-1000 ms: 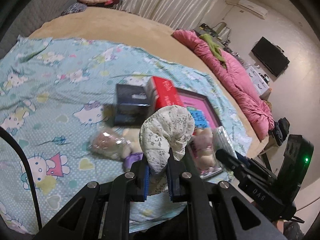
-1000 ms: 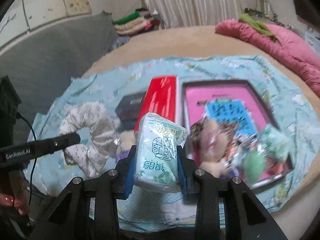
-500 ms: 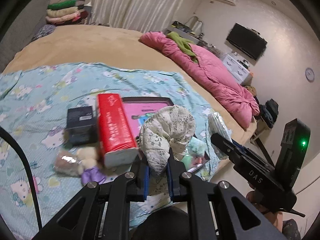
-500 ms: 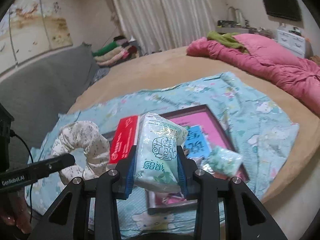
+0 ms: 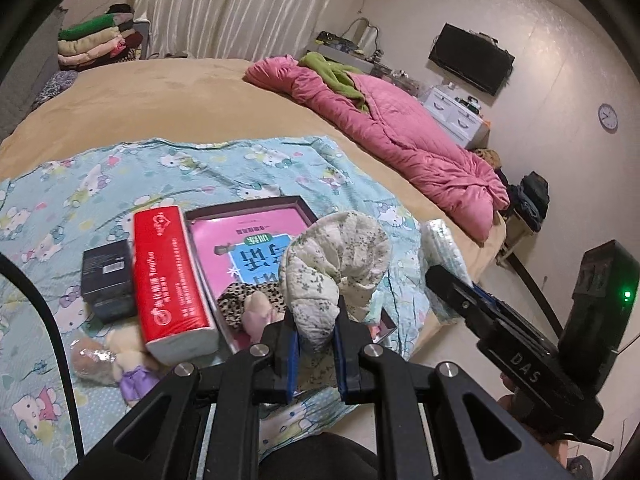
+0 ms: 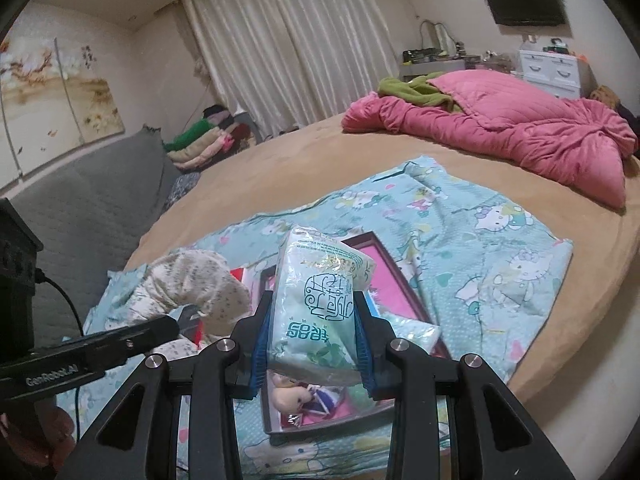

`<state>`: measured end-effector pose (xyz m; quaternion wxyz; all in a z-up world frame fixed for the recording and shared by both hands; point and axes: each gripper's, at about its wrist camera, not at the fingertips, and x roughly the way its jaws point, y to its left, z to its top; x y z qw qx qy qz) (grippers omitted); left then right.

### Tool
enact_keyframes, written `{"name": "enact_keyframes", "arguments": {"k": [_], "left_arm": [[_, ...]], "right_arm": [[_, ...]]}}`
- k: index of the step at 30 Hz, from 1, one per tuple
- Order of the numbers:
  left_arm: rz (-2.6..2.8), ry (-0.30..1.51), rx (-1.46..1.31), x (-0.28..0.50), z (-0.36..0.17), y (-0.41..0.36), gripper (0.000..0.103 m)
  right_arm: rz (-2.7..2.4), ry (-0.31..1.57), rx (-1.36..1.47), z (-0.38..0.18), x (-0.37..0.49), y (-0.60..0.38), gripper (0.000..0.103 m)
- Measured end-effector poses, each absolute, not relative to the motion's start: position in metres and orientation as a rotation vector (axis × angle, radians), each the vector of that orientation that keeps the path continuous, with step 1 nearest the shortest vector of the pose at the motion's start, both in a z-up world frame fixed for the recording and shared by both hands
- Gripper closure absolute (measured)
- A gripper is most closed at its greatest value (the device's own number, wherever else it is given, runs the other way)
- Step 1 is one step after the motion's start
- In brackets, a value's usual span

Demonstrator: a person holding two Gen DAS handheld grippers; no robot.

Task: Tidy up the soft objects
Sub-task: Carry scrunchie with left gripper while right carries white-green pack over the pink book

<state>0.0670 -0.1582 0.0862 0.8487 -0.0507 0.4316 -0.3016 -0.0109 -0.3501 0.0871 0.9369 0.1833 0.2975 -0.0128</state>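
Observation:
My left gripper (image 5: 314, 322) is shut on a white floral fabric roll (image 5: 336, 264), held up over the pink tray (image 5: 248, 232). In the right wrist view my right gripper (image 6: 314, 344) is shut on a green tissue pack (image 6: 320, 300), above the same tray (image 6: 394, 280); the floral roll (image 6: 192, 292) shows at its left. A leopard-print piece (image 5: 244, 300) and a small doll (image 5: 258, 314) lie in the tray. The red tissue pack (image 5: 172, 280), a black box (image 5: 106, 276) and plush toys (image 5: 120, 360) lie left of the tray on the cartoon-cat sheet (image 5: 120, 176).
The sheet lies on a round tan bed (image 5: 168, 92). A pink quilt (image 5: 400, 136) runs along the far right edge. Folded clothes (image 5: 92, 44) are stacked at the back left. The floor drops off right of the bed (image 5: 480, 280).
Both grippers have lifted and pulled back from the bed with their loads still held. More of the room and the bed's right edge now shows.

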Motion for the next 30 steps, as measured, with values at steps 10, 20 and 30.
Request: {"name": "enact_keyframes", "arguments": {"k": [10, 20, 30], "left_arm": [[-0.644, 0.98, -0.08, 0.083, 0.053, -0.189, 0.089], [-0.642, 1.041, -0.044, 0.092, 0.017, -0.208, 0.089], [-0.642, 1.077, -0.021, 0.101, -0.006, -0.218, 0.089]], "right_arm": [[-0.074, 0.608, 0.418, 0.073, -0.014, -0.378, 0.066], [-0.083, 0.638, 0.425, 0.057, -0.006, -0.386, 0.066], [-0.074, 0.659, 0.414, 0.045, 0.005, -0.382, 0.066]]}}
